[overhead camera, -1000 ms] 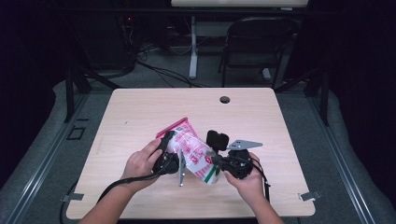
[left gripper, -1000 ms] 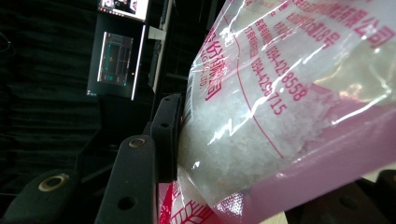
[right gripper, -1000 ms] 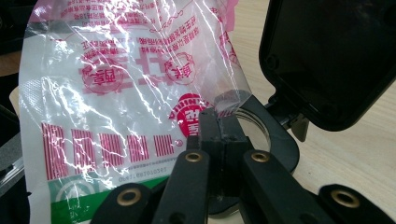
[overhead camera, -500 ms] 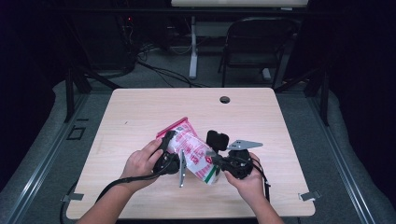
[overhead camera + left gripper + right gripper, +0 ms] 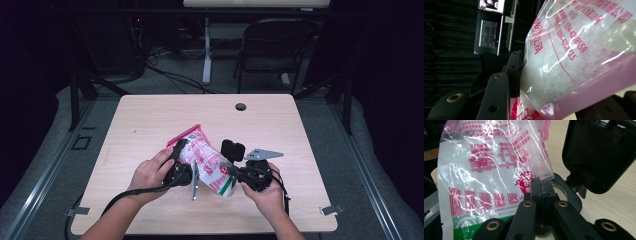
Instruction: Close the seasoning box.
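A clear plastic bag of white grains (image 5: 209, 161), printed in pink and red with a green band at one end, is held just above the table (image 5: 150, 120) between both hands. My left gripper (image 5: 186, 154) is shut on the bag's left side. In the left gripper view, its left pad (image 5: 515, 72) presses flat against the bag (image 5: 574, 50). My right gripper (image 5: 224, 166) comes in from the right. In the right gripper view, my right gripper (image 5: 540, 185) is shut, pinching a folded corner of the bag (image 5: 486, 170).
A black square piece (image 5: 232, 150) stands right behind the right gripper's jaws, close to the bag; in the right gripper view the black square piece (image 5: 599, 152) looms at the upper right. A round cable hole (image 5: 240, 106) sits near the table's far edge. A folding chair (image 5: 275, 50) stands beyond.
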The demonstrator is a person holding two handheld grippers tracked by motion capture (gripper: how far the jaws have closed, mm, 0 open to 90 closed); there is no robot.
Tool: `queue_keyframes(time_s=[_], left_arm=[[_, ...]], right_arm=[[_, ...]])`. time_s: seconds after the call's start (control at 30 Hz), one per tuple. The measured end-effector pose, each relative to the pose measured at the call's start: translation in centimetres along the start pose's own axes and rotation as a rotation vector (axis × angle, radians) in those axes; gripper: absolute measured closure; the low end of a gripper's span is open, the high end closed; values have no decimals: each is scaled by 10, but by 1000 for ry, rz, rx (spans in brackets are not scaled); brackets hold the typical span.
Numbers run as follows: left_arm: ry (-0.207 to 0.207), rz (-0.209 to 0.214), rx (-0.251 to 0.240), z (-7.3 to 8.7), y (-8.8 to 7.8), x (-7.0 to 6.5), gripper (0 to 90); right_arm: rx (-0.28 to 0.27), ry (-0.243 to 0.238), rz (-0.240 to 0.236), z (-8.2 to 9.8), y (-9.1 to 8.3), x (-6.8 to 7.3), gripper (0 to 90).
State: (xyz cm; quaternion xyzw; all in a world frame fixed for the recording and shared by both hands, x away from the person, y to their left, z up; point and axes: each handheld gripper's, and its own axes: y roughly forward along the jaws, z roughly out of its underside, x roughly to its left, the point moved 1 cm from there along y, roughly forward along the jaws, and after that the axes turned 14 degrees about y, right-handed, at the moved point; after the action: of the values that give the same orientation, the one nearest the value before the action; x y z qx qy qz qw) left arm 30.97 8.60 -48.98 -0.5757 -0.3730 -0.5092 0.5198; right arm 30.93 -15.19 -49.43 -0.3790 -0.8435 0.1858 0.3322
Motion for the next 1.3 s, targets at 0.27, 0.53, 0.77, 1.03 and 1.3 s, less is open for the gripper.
queue_keyframes(time_s=[0.27,0.53,0.77,1.03,1.3], left_arm=[[11,-4,-2,-2,0,2,625],[14,-6,-1,-3,0,3,626],[20,-11,-1,-3,-1,4,626],[23,-15,-4,-4,0,5,627],[28,-20,-5,-6,0,6,627]], right_arm=[[-15,-2,1,-1,-1,0,900],[-14,1,3,-1,-1,1,900],[-13,0,4,-1,-1,1,900],[-15,1,4,0,0,1,900],[-13,0,8,0,0,0,900]])
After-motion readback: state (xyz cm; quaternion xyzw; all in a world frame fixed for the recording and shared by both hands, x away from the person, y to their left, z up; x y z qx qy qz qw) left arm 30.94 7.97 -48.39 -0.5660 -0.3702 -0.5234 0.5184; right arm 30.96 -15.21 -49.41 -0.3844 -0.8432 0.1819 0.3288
